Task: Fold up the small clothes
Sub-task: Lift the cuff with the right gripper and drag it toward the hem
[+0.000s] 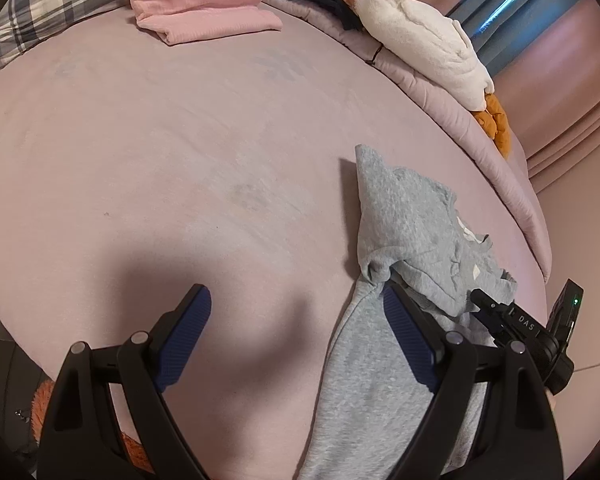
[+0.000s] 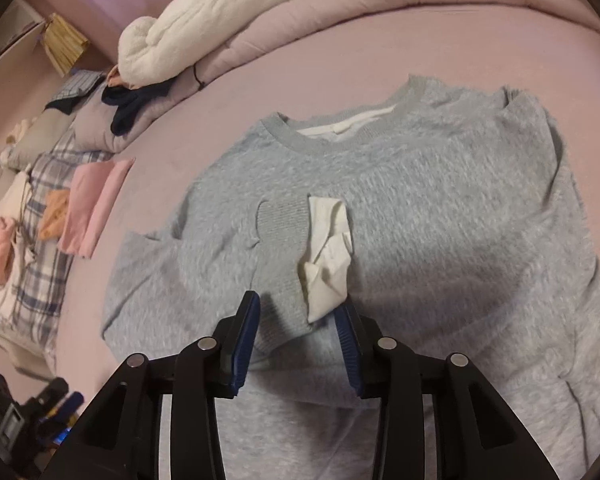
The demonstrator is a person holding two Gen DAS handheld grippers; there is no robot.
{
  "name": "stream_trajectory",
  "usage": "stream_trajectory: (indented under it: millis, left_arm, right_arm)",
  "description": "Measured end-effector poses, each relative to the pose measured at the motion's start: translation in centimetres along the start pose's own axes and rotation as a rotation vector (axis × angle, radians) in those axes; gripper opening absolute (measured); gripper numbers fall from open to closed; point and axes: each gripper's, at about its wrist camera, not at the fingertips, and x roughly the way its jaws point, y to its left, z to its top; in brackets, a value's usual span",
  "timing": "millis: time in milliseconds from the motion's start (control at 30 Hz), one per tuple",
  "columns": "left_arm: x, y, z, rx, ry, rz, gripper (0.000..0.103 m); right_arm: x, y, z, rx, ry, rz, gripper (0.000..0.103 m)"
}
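A grey sweatshirt [image 2: 400, 200] lay flat across the centre of the right wrist view on a pink bed [image 1: 160, 140]. The right gripper [image 2: 298, 316] hovered low centre, fingers partly apart either side of the folded-in sleeve cuff [image 2: 282, 240] — not pinching it. The left gripper [image 1: 296, 312] stood wide apart, empty, at the garment's edge. A good fold probably needed the sleeve smoothed flat — then the hem brought up evenly.

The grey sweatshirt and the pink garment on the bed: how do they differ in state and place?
The grey sweatshirt lies mostly spread out, with one sleeve folded across its chest; the pink garment is already folded into a compact rectangle. The sweatshirt lies directly under the right gripper, whereas the pink garment sits far off, near the plaid bedding. The sweatshirt looks much larger. Both rest on the same mauve bed cover.
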Motion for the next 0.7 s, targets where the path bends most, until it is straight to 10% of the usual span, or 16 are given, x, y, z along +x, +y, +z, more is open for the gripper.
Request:
stream_trajectory:
  millis: [433, 567, 700]
  left_arm:
    - [0.8, -0.3, -0.2, 0.013, 0.021, 0.01, 0.088]
    - [1.2, -0.3, -0.1, 0.018, 0.029, 0.015, 0.088]
    - [1.4, -0.7, 0.3, 0.019, 0.031, 0.012, 0.088]
  right_arm:
    - [2.5, 1.4, 0.7, -0.047, 0.061, -0.015, 0.049]
    - [1.4, 2.7, 1.1, -0.12, 0.016, -0.076, 0.018]
    - [-1.4, 4.5, 2.4, -0.186, -0.06, -0.052, 0.015]
